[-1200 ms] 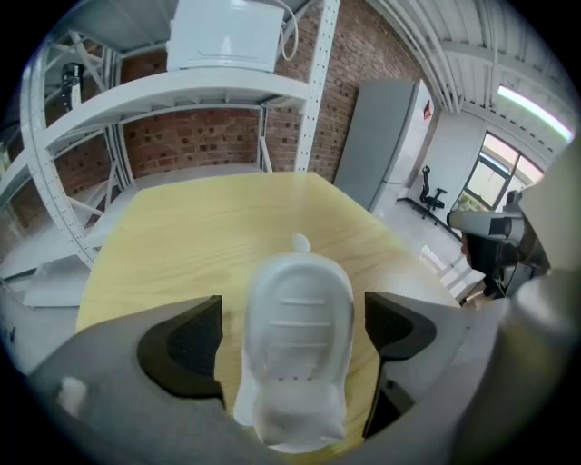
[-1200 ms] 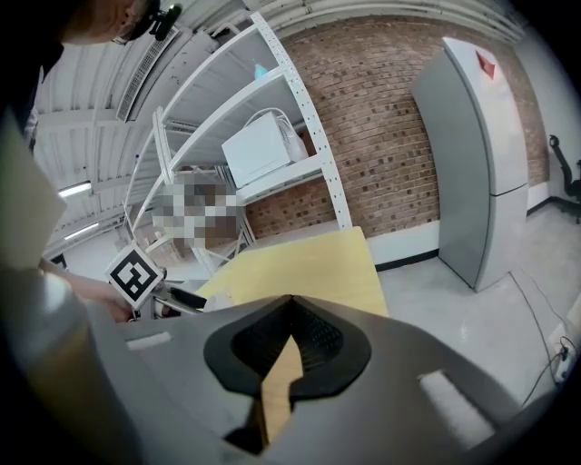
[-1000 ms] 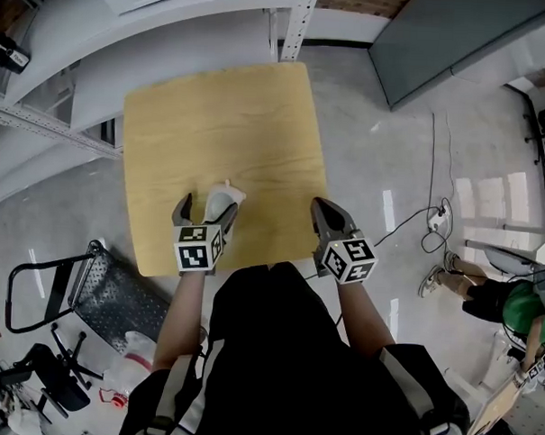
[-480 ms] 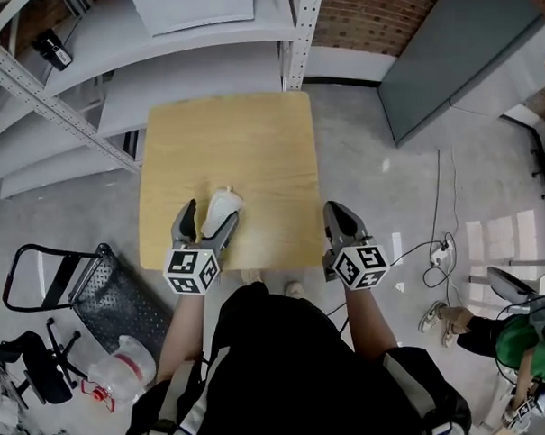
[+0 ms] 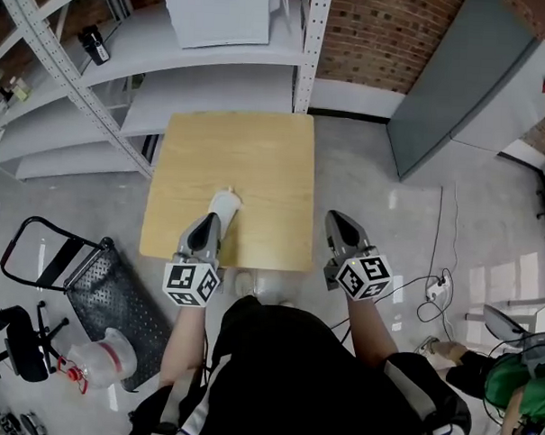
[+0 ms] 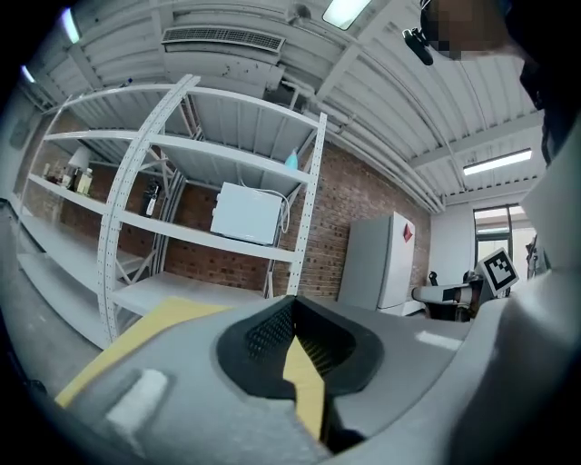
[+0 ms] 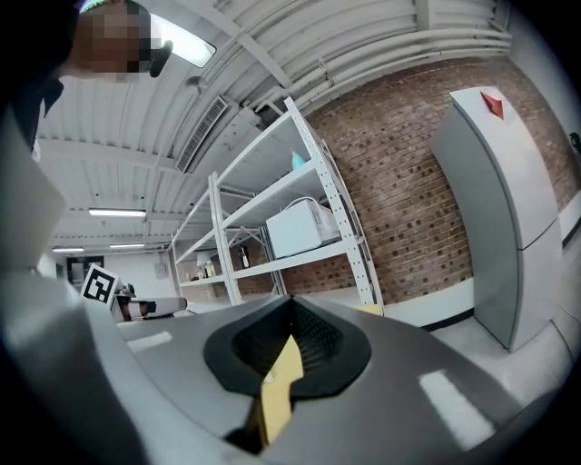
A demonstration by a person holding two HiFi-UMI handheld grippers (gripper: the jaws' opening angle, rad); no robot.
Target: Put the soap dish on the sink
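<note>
A wooden table (image 5: 248,157) stands on a concrete floor (image 5: 365,171), with shelves (image 5: 170,90) at 11 o'clock and a cabinet (image 5: 468,76) at 2. The soap dish (image 5: 225,204) lies on the table near its 6 o'clock edge. Just behind it, the left claw (image 5: 206,225) has just closed on nothing. The right claw (image 5: 340,222) is closed and empty, off the table's 4 o'clock corner. A cart (image 5: 81,276) sits at 8 o'clock.

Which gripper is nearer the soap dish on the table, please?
The left gripper: in the head view its tip lies right by the white soap dish, while the right gripper is off at the table edge.
</note>
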